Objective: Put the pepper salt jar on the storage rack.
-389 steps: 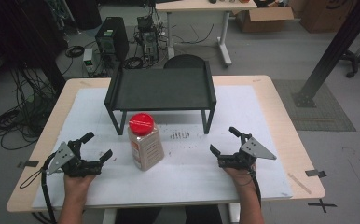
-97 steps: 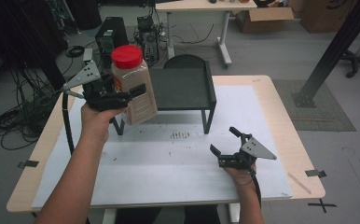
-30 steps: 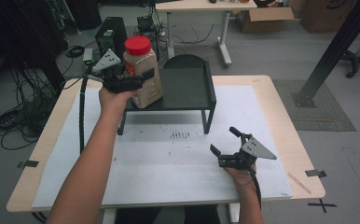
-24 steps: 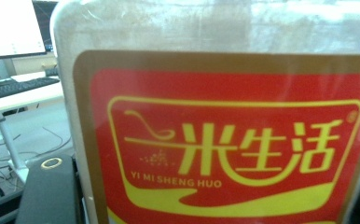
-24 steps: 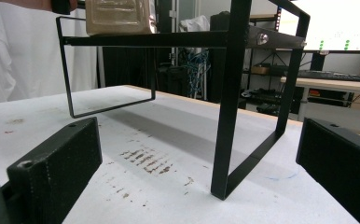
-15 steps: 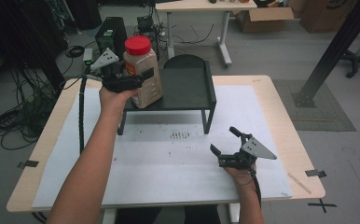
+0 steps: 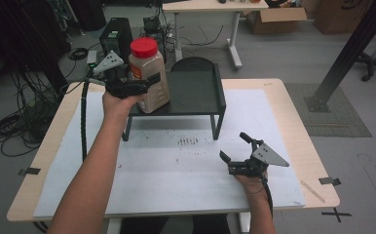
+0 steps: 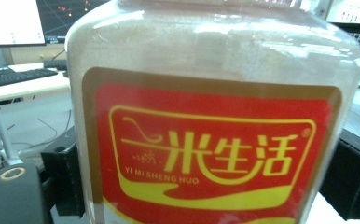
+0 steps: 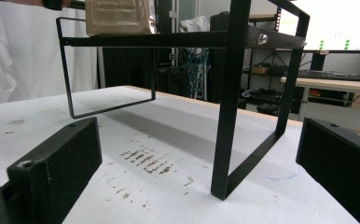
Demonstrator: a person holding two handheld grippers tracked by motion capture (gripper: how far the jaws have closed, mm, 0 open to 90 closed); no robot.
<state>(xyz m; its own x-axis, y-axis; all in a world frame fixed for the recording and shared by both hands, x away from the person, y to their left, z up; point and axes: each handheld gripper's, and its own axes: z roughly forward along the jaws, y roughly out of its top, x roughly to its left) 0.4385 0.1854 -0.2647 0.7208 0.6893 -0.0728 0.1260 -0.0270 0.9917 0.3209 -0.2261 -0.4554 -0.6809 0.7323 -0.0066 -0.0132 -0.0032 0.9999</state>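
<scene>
Releasing is the step in hand, as I judge it: the jar (image 7: 148, 74) stands upright on the left part of the black shelf (image 7: 196, 92), which itself stands on the desk (image 7: 283, 112), and the left tongs (image 7: 133, 85) sit around the jar's middle. Their jaws have just been opening with the jar between them. In the left gripper view the two black jaws flank the jar (image 8: 215, 121), and a thin gap seems to show at each side, so the pads look to be off the glass or barely touching it; the label crowds the lens and I cannot be fully sure.

The right tongs (image 7: 237, 150) rest on the desk near its right front, jaws spread and holding nothing, pointed toward the shelf (image 9: 227, 102).

Next, I would say, the left tongs need to spread a little more and draw straight back toward the person, without nudging the jar off the shelf's edge.

Hard to make out: the jar's base is hidden behind the left hand (image 7: 118, 102) in the high view, and cut off at the top of the right gripper view (image 9: 117, 16), so how squarely it sits stays uncertain.
</scene>
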